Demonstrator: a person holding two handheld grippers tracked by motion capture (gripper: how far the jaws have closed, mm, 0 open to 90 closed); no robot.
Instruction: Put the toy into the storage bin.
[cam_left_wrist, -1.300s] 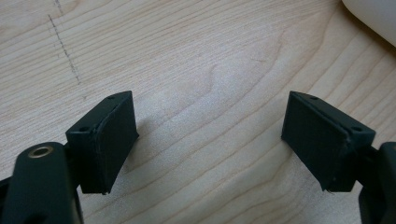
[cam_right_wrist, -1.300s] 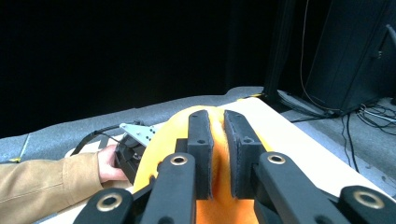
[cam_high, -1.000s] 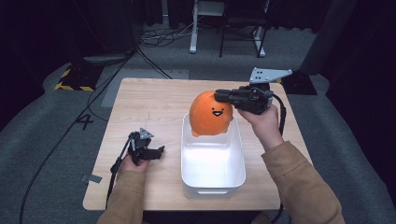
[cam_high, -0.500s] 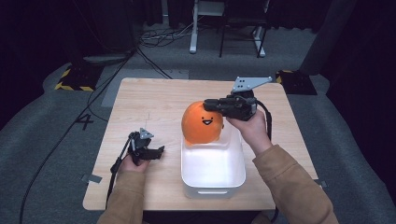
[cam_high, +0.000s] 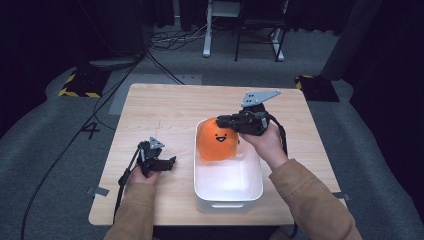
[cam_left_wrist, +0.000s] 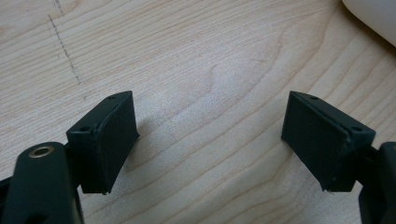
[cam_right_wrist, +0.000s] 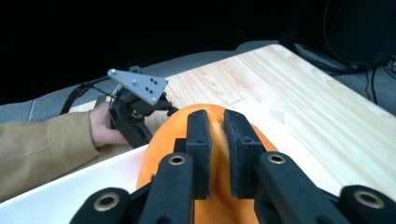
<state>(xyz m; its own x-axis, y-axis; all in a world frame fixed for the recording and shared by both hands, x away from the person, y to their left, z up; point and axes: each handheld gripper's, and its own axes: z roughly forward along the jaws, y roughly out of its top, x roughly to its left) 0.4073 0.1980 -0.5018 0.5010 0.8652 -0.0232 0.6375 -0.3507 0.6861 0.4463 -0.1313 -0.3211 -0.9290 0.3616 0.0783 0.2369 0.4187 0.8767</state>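
Over the white plastic tub (cam_high: 227, 186), my right tongs (cam_high: 223, 121) pinch the soft orange smiley-faced plush (cam_high: 218, 140); I should lower gently, then release. Left tongs (cam_high: 170, 162) rest released on the surface (cam_high: 165, 107).

The right gripper (cam_high: 223, 120) holds an orange plush (cam_high: 218, 140), seemingly inside the white bin (cam_high: 229, 186).

A recording studio or lab space is suggested; a lone wooden table (cam_high: 165, 107) is set on grey carpet (cam_high: 45, 150); black curtains (cam_high: 45, 30) are hung all around; cables (cam_high: 165, 42) are trailed across the floor; hazard tape (cam_high: 75, 92) is stuck down; a number marking (cam_high: 91, 131) is seen beside the table.
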